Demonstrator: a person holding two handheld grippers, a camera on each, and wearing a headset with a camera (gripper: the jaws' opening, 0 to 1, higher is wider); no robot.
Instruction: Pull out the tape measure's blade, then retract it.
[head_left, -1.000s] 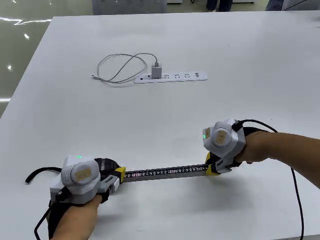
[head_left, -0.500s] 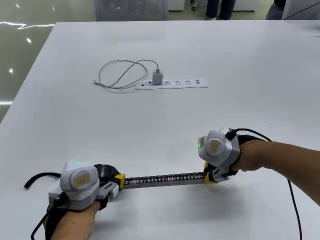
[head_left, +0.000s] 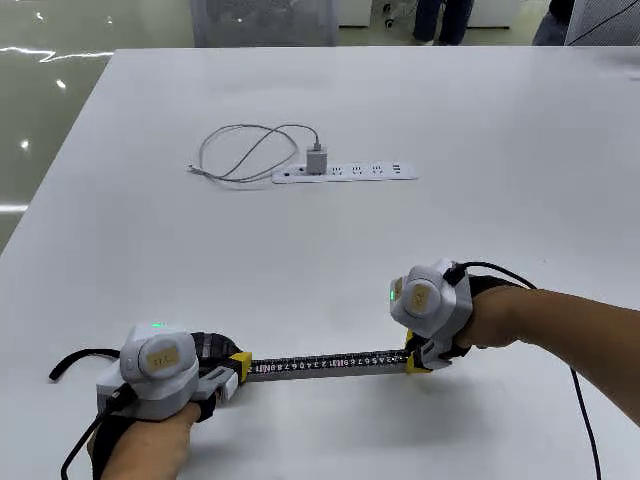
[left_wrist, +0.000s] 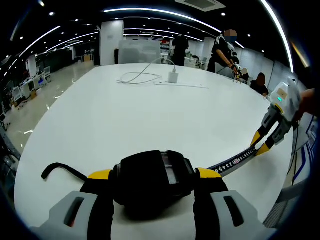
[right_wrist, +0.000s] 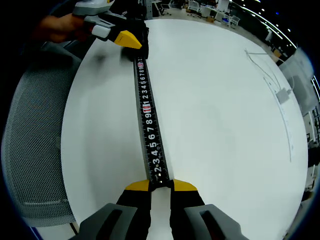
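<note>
left tongs (head_left: 228, 372) clenched round the black tape measure case (left_wrist: 152, 180), low on the white worktop (head_left: 400, 100). right tongs (right_wrist: 161, 186) pinch the tip of the blade (right_wrist: 149, 115), which runs straight between them. to retract it well, probably walk the tip back slowly, keeping the blade level and untwisted rather than letting it snap.

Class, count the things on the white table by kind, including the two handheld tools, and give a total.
Tape measure: 1
Power strip: 1
Charger with cable: 1
Tools: 2, left tool and right tool
Total: 5
</note>
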